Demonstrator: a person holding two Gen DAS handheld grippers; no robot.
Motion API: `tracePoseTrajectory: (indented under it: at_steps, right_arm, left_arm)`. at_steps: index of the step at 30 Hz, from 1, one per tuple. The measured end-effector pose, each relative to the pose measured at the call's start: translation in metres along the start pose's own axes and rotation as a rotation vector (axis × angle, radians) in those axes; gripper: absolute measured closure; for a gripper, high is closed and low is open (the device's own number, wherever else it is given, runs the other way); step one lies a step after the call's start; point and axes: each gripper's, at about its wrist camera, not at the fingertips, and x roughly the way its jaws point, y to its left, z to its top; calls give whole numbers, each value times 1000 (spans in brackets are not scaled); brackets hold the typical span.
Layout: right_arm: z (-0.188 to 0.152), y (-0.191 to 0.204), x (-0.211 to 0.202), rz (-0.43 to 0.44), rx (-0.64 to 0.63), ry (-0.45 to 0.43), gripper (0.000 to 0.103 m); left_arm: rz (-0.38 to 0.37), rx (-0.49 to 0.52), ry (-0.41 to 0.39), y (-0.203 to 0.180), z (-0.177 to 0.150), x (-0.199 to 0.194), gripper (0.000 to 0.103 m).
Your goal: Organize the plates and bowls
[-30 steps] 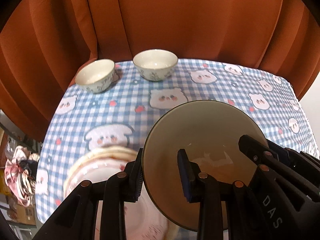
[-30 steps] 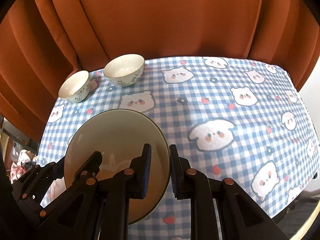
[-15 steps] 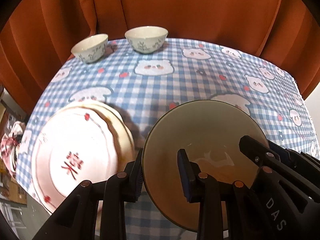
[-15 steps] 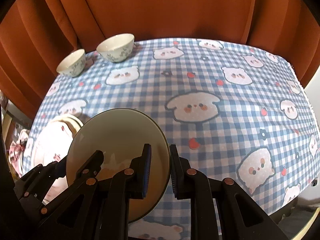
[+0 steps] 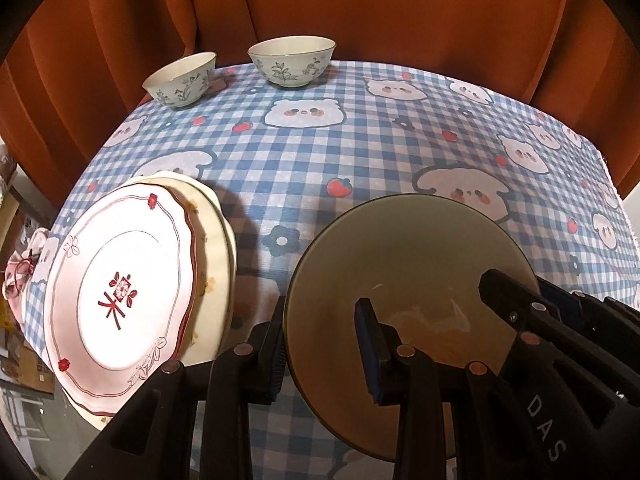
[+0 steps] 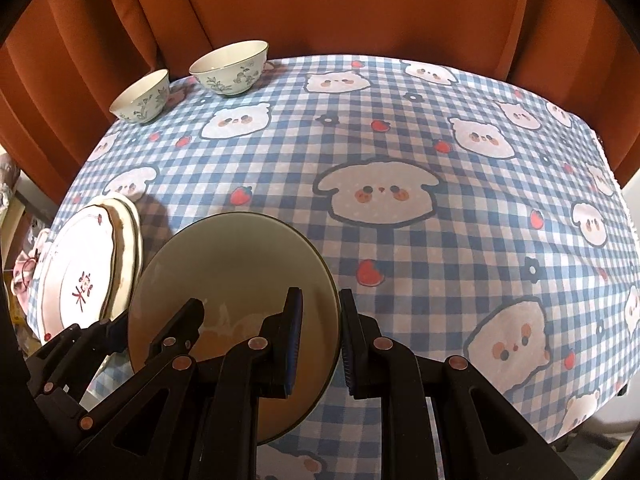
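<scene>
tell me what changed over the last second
Both hand-held grippers carried the olive plate back toward the near table edge, so the stacked pink plate came fully into view. Left hand-held gripper and right hand-held gripper stay clamped on its rim; both bowls unmoved.

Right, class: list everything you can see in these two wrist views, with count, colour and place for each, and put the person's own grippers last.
floral bowls: 2, pale green-white, far left of table; smaller, larger.
stacked plates: pink-white with red rim on top, cream plates beneath, count unclear, near left edge.
olive plate: 1, olive-beige, gripped by both grippers.
tablecloth: 1, blue-white check with bears, covering table.
curtain: rust orange, behind table.
left gripper: black, blue pads, gripping plate's left rim.
right gripper: black, blue pads, gripping right rim.
</scene>
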Motion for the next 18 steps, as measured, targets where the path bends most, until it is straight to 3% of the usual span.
tracePoseTrajectory:
  at_steps: [7,12,15,16,17,18]
  right_arm:
    - [-2,-4,3,-5,18,15,82]
    - [-1,-3,3,-22,31,23,81]
    - [1,-2,0,-34,37,14,78]
    - [1,-1,-2,-41,39,7,70]
    - [2,-1,-5,-52,43,-3,53]
    - [2,0,-9,-69,54,-22,44]
  left_arm:
    - [18,27,16,-4,0,1,67]
    - [22,14,15,5,1,-1,47]
    - [-7,10,10,10,4,-3,43]
    - [-15,12,3,11,5,-5,41]
    - [-19,16,-9,13,7,-8,39]
    - [-30,17,-22,15,9,-10,35]
